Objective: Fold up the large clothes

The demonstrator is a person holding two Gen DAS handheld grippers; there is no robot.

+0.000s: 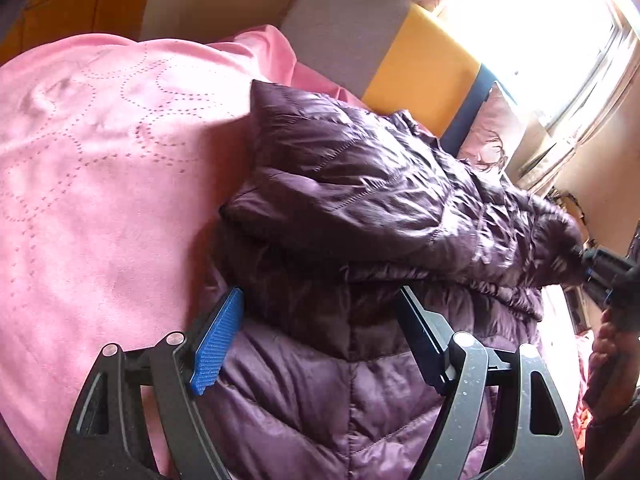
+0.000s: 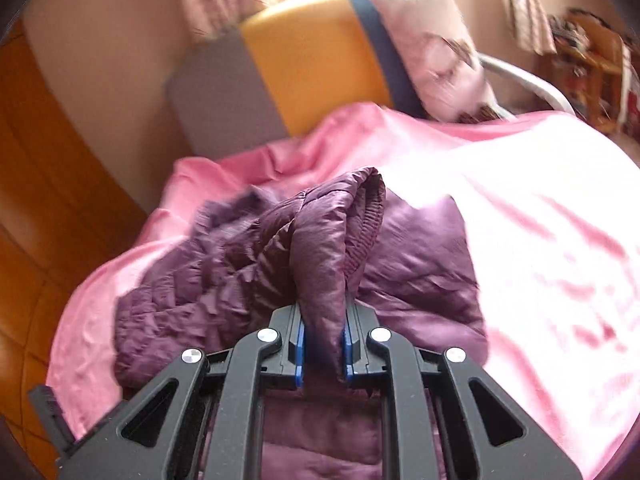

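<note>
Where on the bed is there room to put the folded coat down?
Free: the pink blanket left of the purple puffer jacket, toward the orange floor, and the wide bright stretch on its other side, below the pillow. Crowded: the middle, where the jacket is heaped, the right gripper pinching its sleeve and the left gripper open over it.

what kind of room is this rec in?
Most likely a bedroom. A pink blanket covers a bed, with a padded headboard and a pillow at its far end, and a curtained window behind. A purple puffer jacket lies on the blanket.
</note>
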